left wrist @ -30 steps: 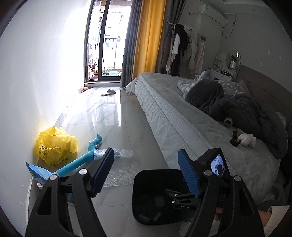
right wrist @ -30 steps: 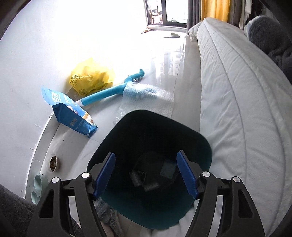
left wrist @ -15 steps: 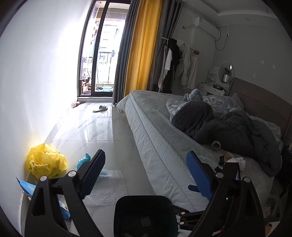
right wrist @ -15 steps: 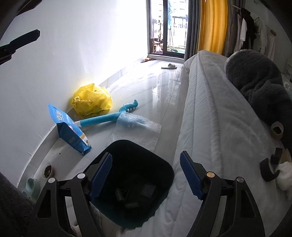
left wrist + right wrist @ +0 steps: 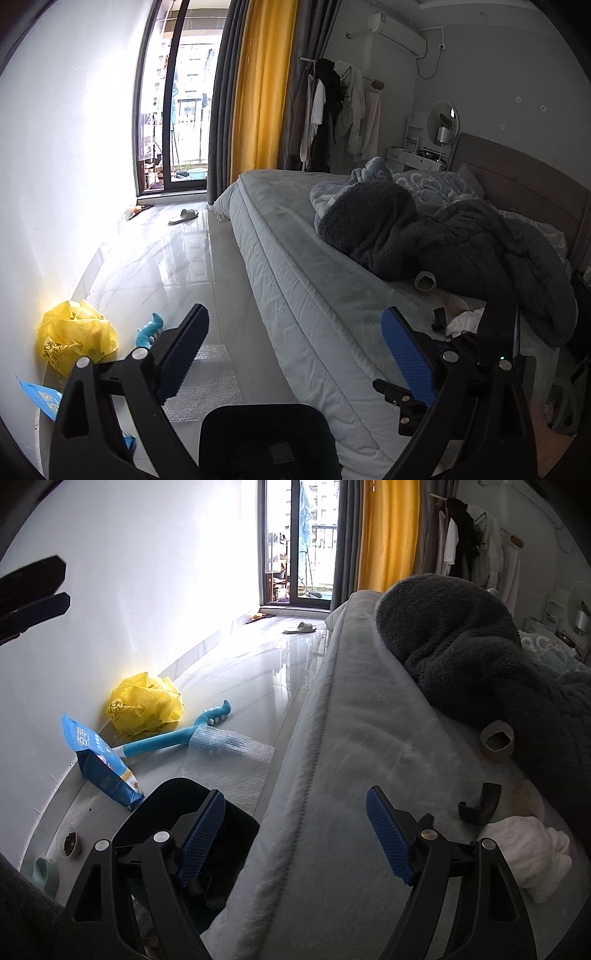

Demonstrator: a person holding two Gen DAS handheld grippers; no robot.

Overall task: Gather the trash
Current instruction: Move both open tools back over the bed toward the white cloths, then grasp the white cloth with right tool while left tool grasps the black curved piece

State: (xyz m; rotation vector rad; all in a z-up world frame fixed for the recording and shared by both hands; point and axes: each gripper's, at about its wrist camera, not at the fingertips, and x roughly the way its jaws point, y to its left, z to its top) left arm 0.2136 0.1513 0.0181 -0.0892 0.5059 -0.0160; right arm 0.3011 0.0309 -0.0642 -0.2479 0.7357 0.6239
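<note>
The black bin (image 5: pixel 266 435) (image 5: pixel 184 812) stands on the floor against the bed, with dark scraps inside. My left gripper (image 5: pixel 295 317) is above it, jaws opening wide and nothing between them. My right gripper (image 5: pixel 295 795) hangs over the bed edge, jaws also opening and empty. On the bed lie a cardboard roll (image 5: pixel 496 740) (image 5: pixel 424 282), a black curved piece (image 5: pixel 480 805) and a white crumpled wad (image 5: pixel 528 849). On the floor are a yellow bag (image 5: pixel 146 705) (image 5: pixel 74 336), a blue packet (image 5: pixel 99 760) and bubble wrap (image 5: pixel 229 760).
A teal long-handled toy (image 5: pixel 177 738) lies by the wall. Small pet bowls (image 5: pixel 68 843) sit at the left near the bin. A dark fleece blanket (image 5: pixel 480 657) is heaped on the bed (image 5: pixel 351 738). A slipper (image 5: pixel 299 627) lies by the balcony door.
Both grippers have lifted away from over the bin toward the bed, so the bin has dropped low in both views. Both pairs of jaws have spread wider.
</note>
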